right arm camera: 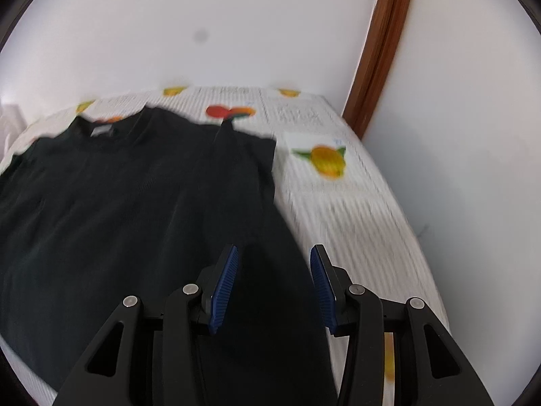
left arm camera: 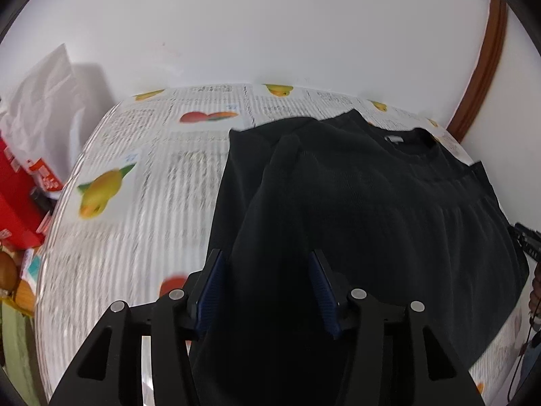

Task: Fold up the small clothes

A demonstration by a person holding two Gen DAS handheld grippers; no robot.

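A black T-shirt (left arm camera: 372,203) lies spread on a table covered with a white cloth printed with text and fruit (left arm camera: 142,209), collar toward the far wall. My left gripper (left arm camera: 267,257) is open over the shirt's left side, where a fold of fabric rises between its blue pads (left arm camera: 211,291). In the right wrist view the shirt (right arm camera: 118,203) fills the left and centre. My right gripper (right arm camera: 274,253) is open over the shirt's right edge, with dark fabric between its pads (right arm camera: 225,280). I cannot tell whether either set of pads touches the fabric.
A white wall stands behind the table. A brown wooden door frame (right arm camera: 378,67) rises at the right. Left of the table are a white plastic bag (left arm camera: 44,108), a red box (left arm camera: 17,196) and clutter. The table's right edge (right arm camera: 416,237) drops off beside my right gripper.
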